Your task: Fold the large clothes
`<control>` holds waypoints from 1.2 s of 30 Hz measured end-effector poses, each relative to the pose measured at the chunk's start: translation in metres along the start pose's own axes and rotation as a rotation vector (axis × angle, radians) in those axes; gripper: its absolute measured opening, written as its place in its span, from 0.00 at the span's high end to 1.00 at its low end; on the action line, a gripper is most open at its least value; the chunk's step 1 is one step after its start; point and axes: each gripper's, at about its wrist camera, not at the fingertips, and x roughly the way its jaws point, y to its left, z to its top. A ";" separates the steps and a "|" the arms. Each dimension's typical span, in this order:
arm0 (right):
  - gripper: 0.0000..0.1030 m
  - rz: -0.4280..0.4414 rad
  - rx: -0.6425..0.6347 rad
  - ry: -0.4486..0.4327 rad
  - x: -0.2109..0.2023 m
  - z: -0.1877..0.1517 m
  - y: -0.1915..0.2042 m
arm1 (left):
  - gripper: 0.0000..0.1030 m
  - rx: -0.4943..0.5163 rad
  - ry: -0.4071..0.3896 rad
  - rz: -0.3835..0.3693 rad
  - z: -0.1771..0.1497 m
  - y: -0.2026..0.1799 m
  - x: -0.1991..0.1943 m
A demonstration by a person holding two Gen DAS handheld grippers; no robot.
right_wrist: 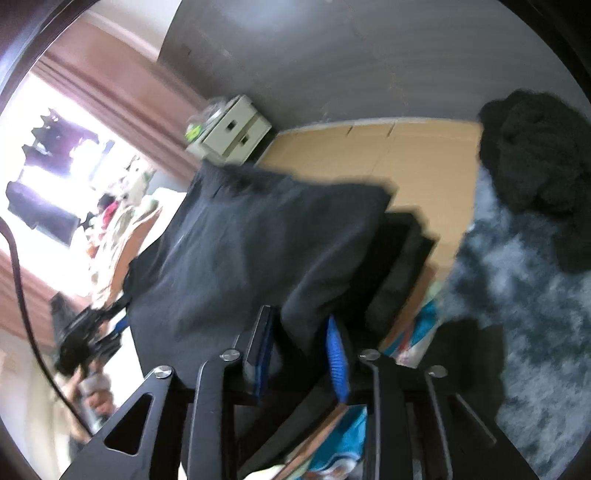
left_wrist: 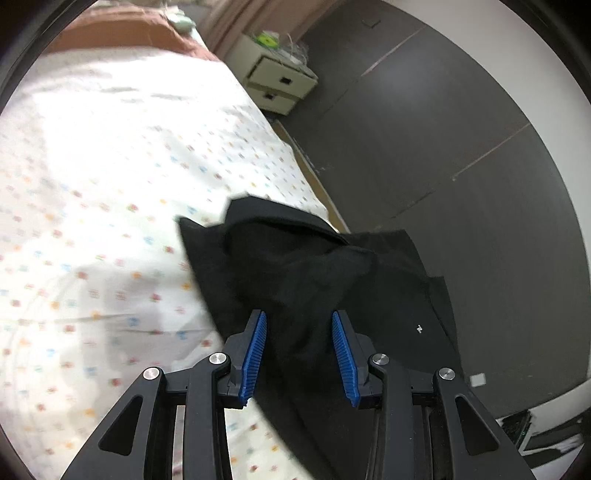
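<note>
A black garment (left_wrist: 295, 266) hangs bunched over the right edge of the bed. My left gripper (left_wrist: 299, 317) has its blue pads apart, with the cloth running between them; no pinch shows. In the right wrist view the same dark garment (right_wrist: 258, 236) is lifted in the air. My right gripper (right_wrist: 301, 325) holds a fold of it between its blue pads (right_wrist: 337, 362). The left gripper (right_wrist: 88, 339) appears there too, in a hand at the garment's far edge.
A bed with a dotted white sheet (left_wrist: 110, 184) and brown cover (left_wrist: 122, 33). A cream two-drawer nightstand (left_wrist: 280, 81) stands past it on dark floor (left_wrist: 461, 129). The right wrist view shows cardboard (right_wrist: 406, 155), a grey shaggy rug (right_wrist: 535, 295) and a dark heap (right_wrist: 535, 147).
</note>
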 end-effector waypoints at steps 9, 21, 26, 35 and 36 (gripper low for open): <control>0.53 -0.103 0.012 -0.027 -0.039 -0.012 -0.012 | 0.61 0.029 -0.022 0.020 -0.011 -0.001 -0.073; 0.34 -0.050 -0.039 -0.081 -0.112 -0.040 0.010 | 0.21 0.098 -0.084 0.026 -0.045 -0.023 -0.167; 0.16 -0.026 -0.073 -0.105 -0.139 -0.053 0.025 | 0.05 0.160 -0.127 0.012 -0.066 -0.036 -0.211; 0.11 0.013 -0.134 -0.146 -0.184 -0.085 0.058 | 0.01 0.246 -0.185 0.002 -0.113 -0.047 -0.285; 0.11 0.018 -0.141 -0.151 -0.190 -0.090 0.062 | 0.01 0.251 -0.188 0.004 -0.118 -0.047 -0.290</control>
